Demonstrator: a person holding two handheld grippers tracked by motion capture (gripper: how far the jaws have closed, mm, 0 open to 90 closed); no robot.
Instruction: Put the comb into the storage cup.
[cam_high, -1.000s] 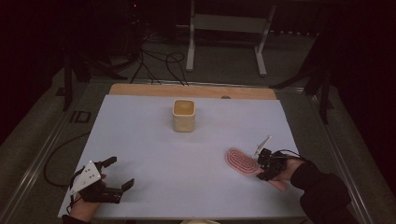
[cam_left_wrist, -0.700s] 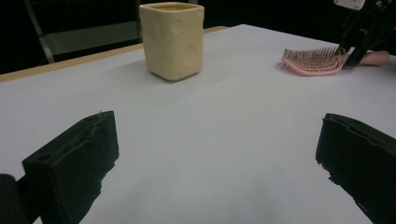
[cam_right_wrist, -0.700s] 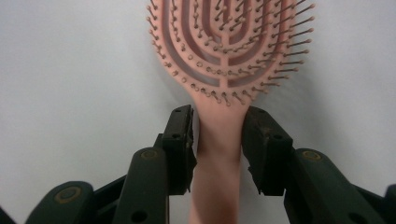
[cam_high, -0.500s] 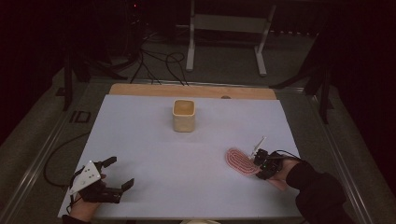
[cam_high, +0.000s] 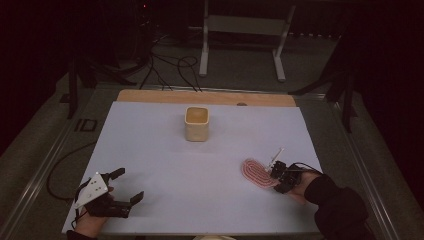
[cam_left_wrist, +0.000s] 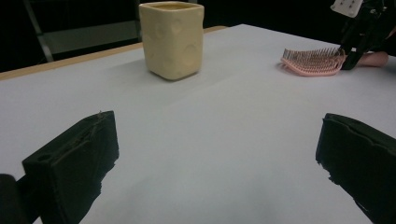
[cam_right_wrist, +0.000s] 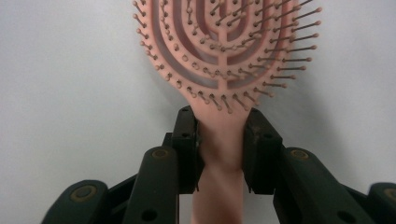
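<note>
The right gripper view shows the right hand-held gripper (cam_right_wrist: 219, 140), its jaws just closing, pinching the pink hairbrush (cam_right_wrist: 224, 56) at its handle, bristles up on the bench (cam_high: 165, 150). The left hand-held gripper (cam_high: 122, 185) rests low, spread.

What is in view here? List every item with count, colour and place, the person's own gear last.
hairbrush: one, pink, lying bristles up at the right of the table, near edge.
cup: one, pale yellow, square-sided, upright at the middle of the table, far half.
table cover: one, white, over a wooden table top that shows at the far edge.
metal stand: one, grey, on the floor beyond the table.
cables: several, black, on the floor beyond the table.
right gripper: one, black, jaws just closing, pads on the hairbrush neck.
left gripper: one, black, jaws open, at the near left corner.
</note>
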